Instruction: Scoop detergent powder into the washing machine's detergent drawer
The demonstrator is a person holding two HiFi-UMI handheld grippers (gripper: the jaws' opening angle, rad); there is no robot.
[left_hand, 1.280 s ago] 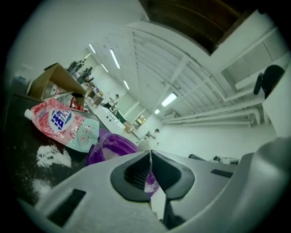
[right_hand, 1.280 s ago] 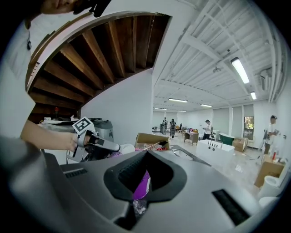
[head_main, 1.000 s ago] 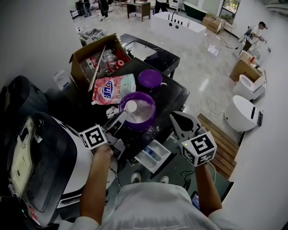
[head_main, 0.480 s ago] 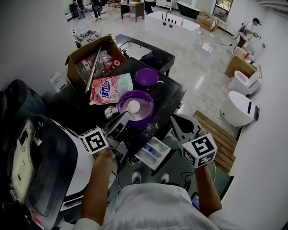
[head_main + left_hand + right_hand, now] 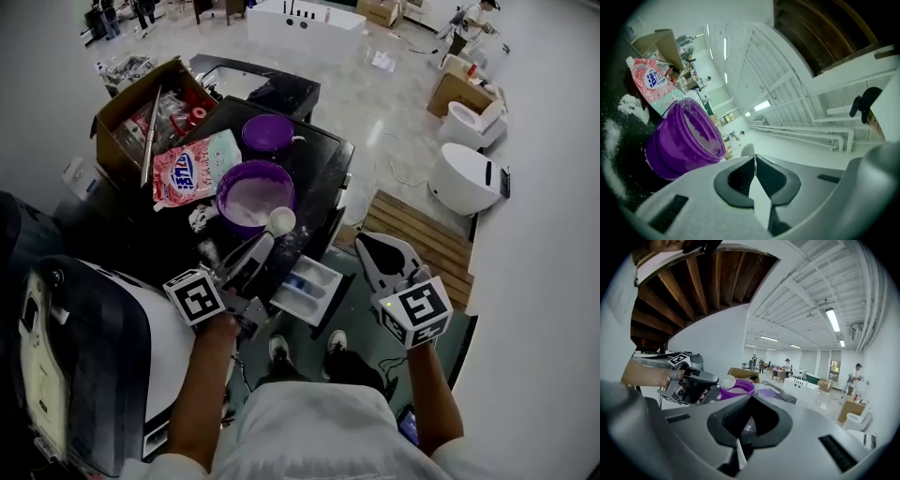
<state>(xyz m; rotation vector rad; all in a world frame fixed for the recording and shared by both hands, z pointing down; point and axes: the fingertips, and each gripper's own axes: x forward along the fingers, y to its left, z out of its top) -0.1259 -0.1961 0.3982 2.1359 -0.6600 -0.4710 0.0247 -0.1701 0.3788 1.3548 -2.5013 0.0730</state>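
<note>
Head view: my left gripper is clamped on the scoop, mid-frame between purple tub and open detergent drawer; keep it level, tip low.
Left gripper view: jaws pinch the handle.
Right gripper view: right gripper closed, empty.

The purple tub is glossy moulded plastic; the powder in it looks fine, white and matt. Left of the tub, the pink detergent bag is shiny, crinkled film, and beyond it stands a matt brown cardboard box. The black top under the tub is smooth and glossy, dusted with white grains. Right of the tub lies a slatted bare-wood platform. The left gripper has a matt grey plastic shell and ribbed black pads.
</note>
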